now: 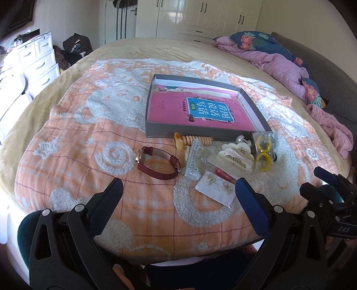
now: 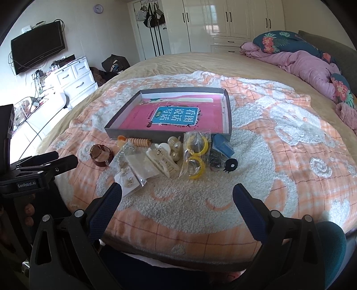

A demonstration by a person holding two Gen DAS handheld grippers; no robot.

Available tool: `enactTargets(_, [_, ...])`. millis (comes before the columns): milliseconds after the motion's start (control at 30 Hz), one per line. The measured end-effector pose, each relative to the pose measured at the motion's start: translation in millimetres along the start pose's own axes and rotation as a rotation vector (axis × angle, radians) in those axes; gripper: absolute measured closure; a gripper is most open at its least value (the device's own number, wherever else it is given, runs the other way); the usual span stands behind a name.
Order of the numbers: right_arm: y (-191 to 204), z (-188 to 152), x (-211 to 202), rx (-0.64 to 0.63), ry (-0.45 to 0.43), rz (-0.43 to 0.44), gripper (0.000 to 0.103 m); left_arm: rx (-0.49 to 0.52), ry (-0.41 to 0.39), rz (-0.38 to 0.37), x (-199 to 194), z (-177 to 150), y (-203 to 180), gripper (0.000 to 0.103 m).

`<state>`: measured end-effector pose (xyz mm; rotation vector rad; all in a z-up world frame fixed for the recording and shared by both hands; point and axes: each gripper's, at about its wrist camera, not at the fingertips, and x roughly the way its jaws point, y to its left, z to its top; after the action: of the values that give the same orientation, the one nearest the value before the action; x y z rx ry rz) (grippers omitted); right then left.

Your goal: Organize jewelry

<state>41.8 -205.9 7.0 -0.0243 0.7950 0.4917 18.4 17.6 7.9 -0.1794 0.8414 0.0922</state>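
A shallow grey box [image 1: 178,130] [image 2: 142,135] with a pink book inside lies on the bed. In front of it sits a jewelry pile: a red-strapped watch [image 1: 159,164] [image 2: 100,155], an earring card [image 1: 217,189] [image 2: 128,181], a cream hair claw [image 1: 237,157] [image 2: 164,161], bagged yellow rings [image 1: 264,152] [image 2: 197,157], an amber coil bracelet [image 1: 194,140] [image 2: 138,141], and a blue item [image 2: 223,146]. My left gripper [image 1: 178,189] is open, near side of the pile. My right gripper [image 2: 177,189] is open too, nothing between its fingers.
The orange-and-white blanket [image 1: 89,178] covers a tan bedspread. Pink and floral bedding [image 1: 279,60] is heaped at the far right. White drawers [image 1: 38,58] and a dark bag [image 1: 77,46] stand left of the bed; wardrobes [image 2: 234,17] line the back wall.
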Motion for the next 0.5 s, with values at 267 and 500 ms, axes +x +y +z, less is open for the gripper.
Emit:
enactTargets(267, [-14.9,12.5,13.1,0.011,0.002,-0.017,0.004,-0.025,0.028,0.058,18.9,10.4,18.1,0.009])
enactTargets(500, [-31.3,22.2,23.5,0.022,0.001,-0.047,0.004,-0.079,0.091,0.076,43.3,14.8,42.3,0.009])
